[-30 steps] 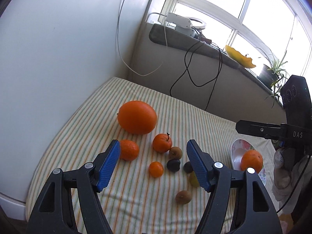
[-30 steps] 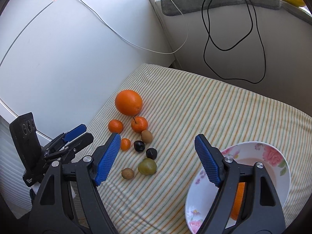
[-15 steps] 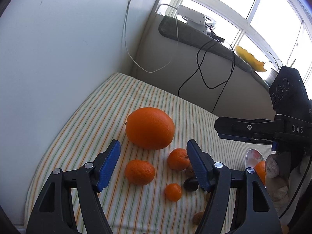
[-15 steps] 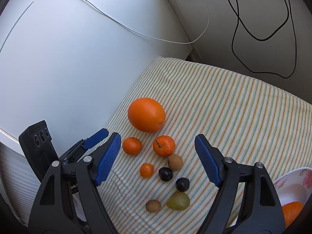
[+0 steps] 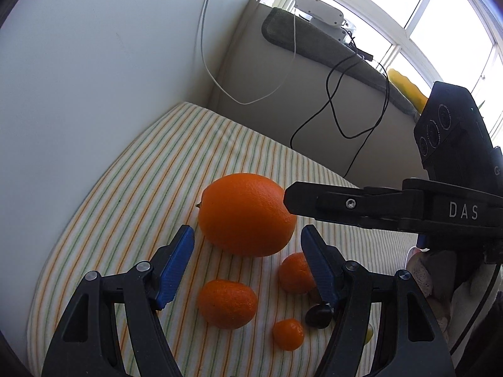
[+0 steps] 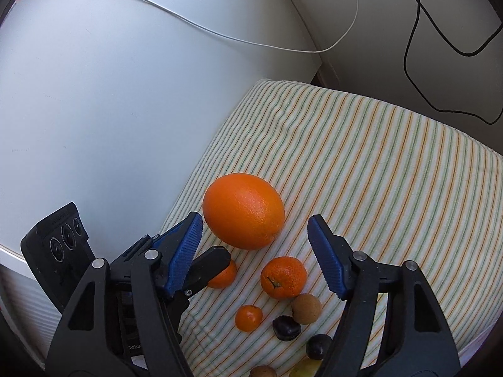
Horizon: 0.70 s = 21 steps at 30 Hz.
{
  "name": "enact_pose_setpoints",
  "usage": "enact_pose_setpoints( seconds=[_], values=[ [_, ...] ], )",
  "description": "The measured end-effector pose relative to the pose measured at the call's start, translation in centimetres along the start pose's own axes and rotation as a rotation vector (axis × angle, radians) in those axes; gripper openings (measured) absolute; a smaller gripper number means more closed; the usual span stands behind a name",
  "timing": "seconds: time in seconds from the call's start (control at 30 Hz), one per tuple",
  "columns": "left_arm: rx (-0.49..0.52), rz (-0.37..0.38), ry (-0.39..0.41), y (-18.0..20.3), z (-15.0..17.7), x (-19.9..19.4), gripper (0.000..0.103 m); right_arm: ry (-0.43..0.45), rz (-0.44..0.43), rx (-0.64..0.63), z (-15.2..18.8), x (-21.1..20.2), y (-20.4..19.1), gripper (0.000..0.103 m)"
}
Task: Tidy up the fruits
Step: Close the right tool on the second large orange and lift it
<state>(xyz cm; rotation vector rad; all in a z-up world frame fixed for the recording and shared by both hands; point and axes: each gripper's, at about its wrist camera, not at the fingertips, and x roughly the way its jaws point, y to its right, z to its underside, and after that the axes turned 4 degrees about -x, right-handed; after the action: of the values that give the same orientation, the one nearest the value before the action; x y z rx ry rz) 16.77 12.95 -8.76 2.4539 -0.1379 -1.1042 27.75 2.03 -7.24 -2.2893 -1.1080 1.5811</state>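
On the striped cloth-covered mattress against the white wall, the fruits lie in one loose cluster near the wall-side edge. The right wrist view shows the most: one big, pebbly-skinned oval orange, three smaller orange mandarins, two round tan-brown fruits, two glossy dark plums and one yellow-green fruit cut off by the bottom edge. The stemmed mandarin lies just below the big orange, the smallest mandarin below it, and a third mandarin is half hidden behind the tip of the left tool. One tan fruit touches one plum; the other plum and the other tan fruit sit lower.

The left wrist view shows only the big orange, the three mandarins and one plum, but adds the window, a grey sill pad and a black cable.

The left tool stands wide with nothing gripped, the big orange just beyond its blue pads. The right tool is also wide and empty, its jaws having just been closing slightly, with no fruit between them. In the left view the right tool's black finger crosses in front of the big orange.
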Motion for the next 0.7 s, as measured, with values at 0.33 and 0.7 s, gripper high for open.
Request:
enact_pose_setpoints(
  seconds=[0.33, 0.7],
  values=[
    [0.001, 0.01, -0.035, -0.3, -0.4, 1.1, 0.07, -0.041, -0.01, 0.0, -1.6, 3.6, 0.2, 0.073],
    [-0.006, 0.015, -0.029, -0.5, -0.5, 0.9, 0.07, -0.062, -0.045, -0.006, -1.7, 4.9, 0.0, 0.068]
  ],
)
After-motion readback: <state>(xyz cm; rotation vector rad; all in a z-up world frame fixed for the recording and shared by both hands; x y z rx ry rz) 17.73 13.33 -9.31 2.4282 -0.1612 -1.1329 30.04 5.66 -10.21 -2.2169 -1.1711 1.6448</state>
